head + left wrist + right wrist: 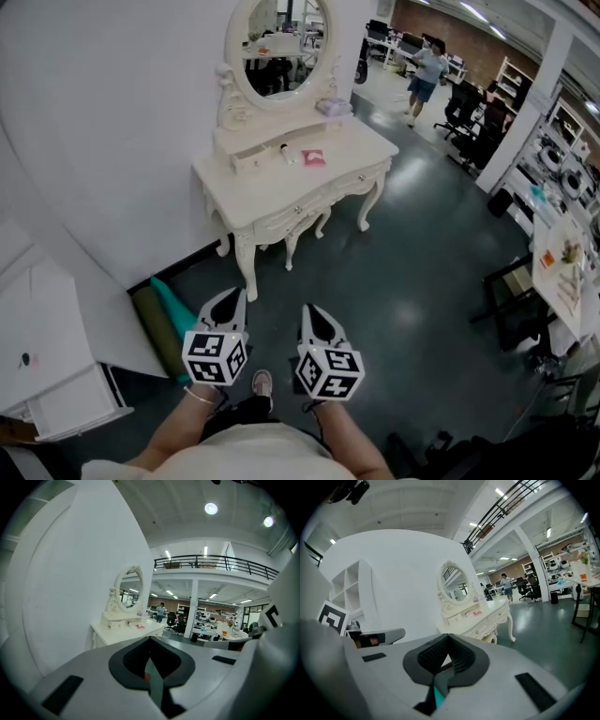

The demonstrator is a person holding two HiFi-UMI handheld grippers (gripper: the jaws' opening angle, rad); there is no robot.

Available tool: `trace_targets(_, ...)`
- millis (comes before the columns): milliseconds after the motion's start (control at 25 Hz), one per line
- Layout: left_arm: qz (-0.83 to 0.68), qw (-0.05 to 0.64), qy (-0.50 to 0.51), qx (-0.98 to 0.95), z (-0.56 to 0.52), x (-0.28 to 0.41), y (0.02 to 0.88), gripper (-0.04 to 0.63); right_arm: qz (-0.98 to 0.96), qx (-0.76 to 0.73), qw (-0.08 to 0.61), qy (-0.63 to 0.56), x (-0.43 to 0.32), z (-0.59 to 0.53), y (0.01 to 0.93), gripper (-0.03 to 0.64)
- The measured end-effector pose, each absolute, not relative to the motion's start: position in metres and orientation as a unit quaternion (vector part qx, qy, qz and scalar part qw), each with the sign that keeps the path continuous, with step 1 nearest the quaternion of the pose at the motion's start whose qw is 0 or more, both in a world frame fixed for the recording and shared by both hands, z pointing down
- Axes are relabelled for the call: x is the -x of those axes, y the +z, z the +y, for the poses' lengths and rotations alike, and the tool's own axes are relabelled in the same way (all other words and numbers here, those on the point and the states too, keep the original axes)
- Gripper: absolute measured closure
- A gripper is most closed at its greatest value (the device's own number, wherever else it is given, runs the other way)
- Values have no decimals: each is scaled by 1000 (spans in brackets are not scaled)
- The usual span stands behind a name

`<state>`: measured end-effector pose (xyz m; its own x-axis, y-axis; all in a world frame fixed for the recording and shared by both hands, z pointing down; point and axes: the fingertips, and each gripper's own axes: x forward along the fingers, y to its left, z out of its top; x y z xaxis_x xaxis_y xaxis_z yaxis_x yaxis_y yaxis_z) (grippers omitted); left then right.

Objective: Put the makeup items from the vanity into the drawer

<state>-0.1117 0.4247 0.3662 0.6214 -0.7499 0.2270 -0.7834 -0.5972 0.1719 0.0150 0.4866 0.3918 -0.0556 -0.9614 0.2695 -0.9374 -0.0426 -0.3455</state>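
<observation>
The person held both grippers out in front of the body, side by side and near each other without touching. The left gripper (234,298) (150,639) and the right gripper (312,317) (448,637) pointed forward, tipped slightly downward. Each had its jaws pressed together with nothing between them. The left forearm (176,429) and the right forearm (352,442) were bare.

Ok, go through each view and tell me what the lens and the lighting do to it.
Head view: wide-angle bend curves the white wall; even light, a dull sheen on the floor. Left gripper view: fisheye circle with black corners, a ceiling lamp blown out to white. Right gripper view: same fisheye, the balcony railing bowed, the vanity evenly lit.
</observation>
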Motion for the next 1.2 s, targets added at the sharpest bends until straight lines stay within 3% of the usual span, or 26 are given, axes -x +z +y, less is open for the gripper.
trace_targets(640, -437, 133, 52, -888, 279, 112, 362, 591, 703, 681, 10, -205, -16, 333, 379, 600)
trace_targets(1200, -434, 161, 67, -884, 210, 103, 389, 591, 684, 694, 0, -224, -37, 265, 396, 599)
